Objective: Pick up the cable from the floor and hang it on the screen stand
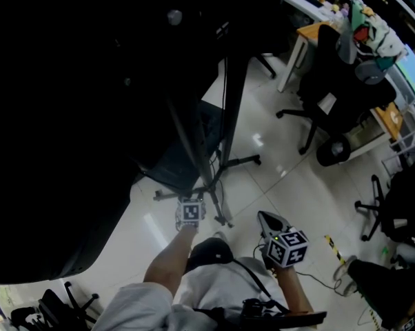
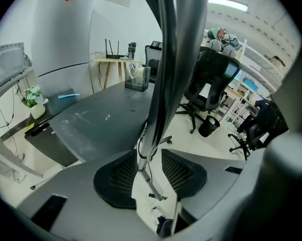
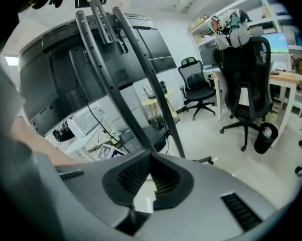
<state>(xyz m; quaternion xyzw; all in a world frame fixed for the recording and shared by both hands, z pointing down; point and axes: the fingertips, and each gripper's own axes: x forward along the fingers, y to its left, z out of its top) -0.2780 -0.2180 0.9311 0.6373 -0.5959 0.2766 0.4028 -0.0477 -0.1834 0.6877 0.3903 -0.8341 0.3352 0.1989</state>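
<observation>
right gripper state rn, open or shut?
Shut. In the right gripper view the right gripper has its pads meeting at the tips, and nothing shows between them.

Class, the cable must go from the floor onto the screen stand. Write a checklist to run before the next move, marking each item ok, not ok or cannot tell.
1. Jaws of the left gripper apart, ready to grasp: ok.
2. Jaws of the right gripper apart: not ok, they are shut with nothing seen between them.
3. Cable in a grip: not ok, neither gripper holds one.
4. Left gripper facing the screen stand: ok, it stands straight ahead.
5. Target cable found: cannot tell; a thin cable runs along the stand.
</observation>
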